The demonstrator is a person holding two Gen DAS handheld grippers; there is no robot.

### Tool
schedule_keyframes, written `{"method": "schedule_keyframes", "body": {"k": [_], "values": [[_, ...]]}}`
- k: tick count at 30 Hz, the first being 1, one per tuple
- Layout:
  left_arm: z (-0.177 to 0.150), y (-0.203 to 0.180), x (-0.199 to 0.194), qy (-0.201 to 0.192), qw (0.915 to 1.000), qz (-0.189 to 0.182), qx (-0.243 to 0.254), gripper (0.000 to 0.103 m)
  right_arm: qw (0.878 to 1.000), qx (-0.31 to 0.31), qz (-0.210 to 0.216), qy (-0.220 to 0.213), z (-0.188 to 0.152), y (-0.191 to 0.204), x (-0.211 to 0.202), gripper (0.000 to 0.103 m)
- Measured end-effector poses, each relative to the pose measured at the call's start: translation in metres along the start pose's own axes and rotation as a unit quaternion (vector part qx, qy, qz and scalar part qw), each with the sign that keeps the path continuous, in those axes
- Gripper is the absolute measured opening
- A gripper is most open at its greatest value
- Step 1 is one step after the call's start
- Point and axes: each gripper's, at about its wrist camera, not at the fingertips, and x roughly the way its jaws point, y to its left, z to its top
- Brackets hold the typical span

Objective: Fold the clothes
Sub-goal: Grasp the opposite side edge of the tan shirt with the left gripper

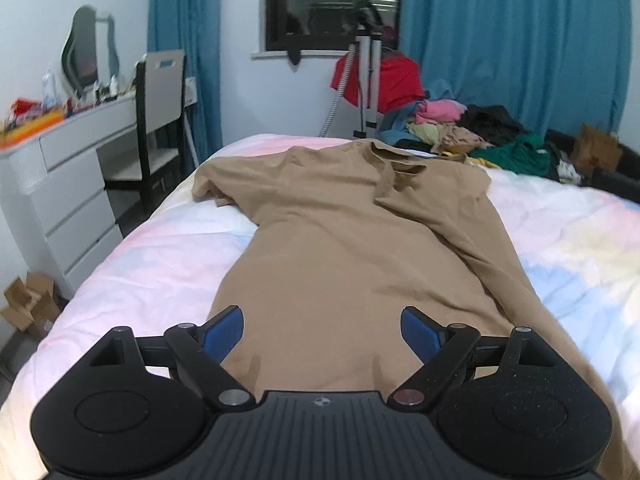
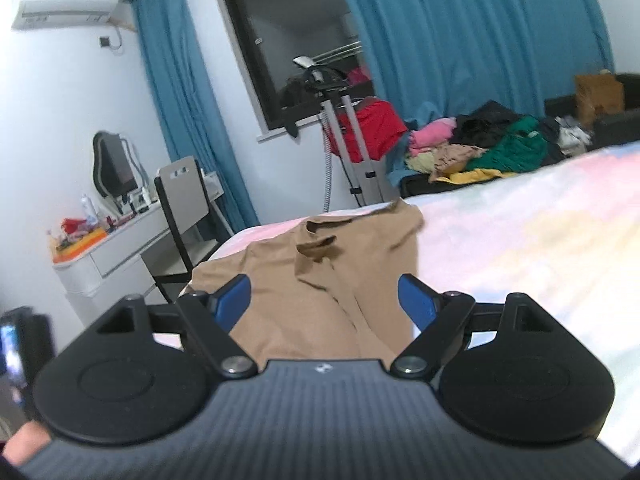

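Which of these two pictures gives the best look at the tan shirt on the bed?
The left wrist view. There the tan shirt lies almost whole on the bed, collar far, one sleeve folded across the body. The right wrist view shows only its collar end, blurred, with the lower part hidden behind the right gripper.

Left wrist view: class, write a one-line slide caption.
Open left gripper poised over the hem of a tan shirt spread on a pastel bed.

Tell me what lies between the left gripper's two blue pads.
Only the tan shirt: its lower part spans the gap between the open left gripper jaws, with the bed underneath. The left wrist view shows it.
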Motion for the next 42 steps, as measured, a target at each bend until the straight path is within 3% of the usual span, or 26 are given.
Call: {"method": "schedule_keyframes", "body": {"k": [4, 9, 15, 19, 21, 25, 27, 31, 36, 38, 42], "values": [[-0.011, -0.011, -0.002, 0.003, 0.9998, -0.018, 0.008, 0.088, 1.000, 0.013, -0.025, -0.011, -0.011, -0.016, -0.026, 0.082], [-0.027, -0.039, -0.012, 0.013, 0.9937, -0.108, 0.026, 0.087, 0.995, 0.029, -0.079, -0.046, 0.007, -0.046, -0.042, 0.082], [-0.045, -0.093, -0.023, 0.047, 0.9756, -0.210, 0.045, 0.084, 0.988, 0.048, -0.129, -0.076, 0.018, -0.085, -0.060, 0.082], [-0.053, -0.132, -0.023, 0.077, 0.9631, -0.254, 0.043, 0.078, 0.987, 0.068, -0.119, -0.084, 0.016, -0.107, -0.070, 0.082], [-0.060, -0.150, -0.026, 0.074, 0.9607, -0.262, 0.054, 0.065, 0.986, 0.075, -0.122, -0.083, 0.013, -0.114, -0.068, 0.082], [-0.081, -0.189, -0.036, 0.058, 0.9529, -0.277, 0.108, 0.062, 0.985, 0.090, -0.130, -0.074, 0.008, -0.126, -0.061, 0.082], [-0.093, -0.202, -0.031, 0.073, 0.9473, -0.283, 0.132, 0.055, 0.983, 0.105, -0.127, -0.075, 0.007, -0.131, -0.059, 0.082], [-0.109, -0.206, -0.013, 0.107, 0.9496, -0.271, 0.117, 0.050, 0.983, 0.113, -0.124, -0.075, 0.005, -0.136, -0.059, 0.082], [-0.111, -0.196, 0.001, 0.113, 0.9530, -0.264, 0.096, 0.008, 0.984, 0.110, -0.121, -0.068, 0.002, -0.135, -0.057, 0.082], [-0.109, -0.191, 0.000, 0.113, 0.9533, -0.268, 0.082, 0.002, 0.984, 0.109, -0.123, -0.065, 0.002, -0.134, -0.056, 0.082], [-0.094, -0.169, -0.011, 0.115, 0.9490, -0.291, 0.038, 0.002, 0.984, 0.111, -0.127, -0.060, 0.001, -0.134, -0.056, 0.082]]}}
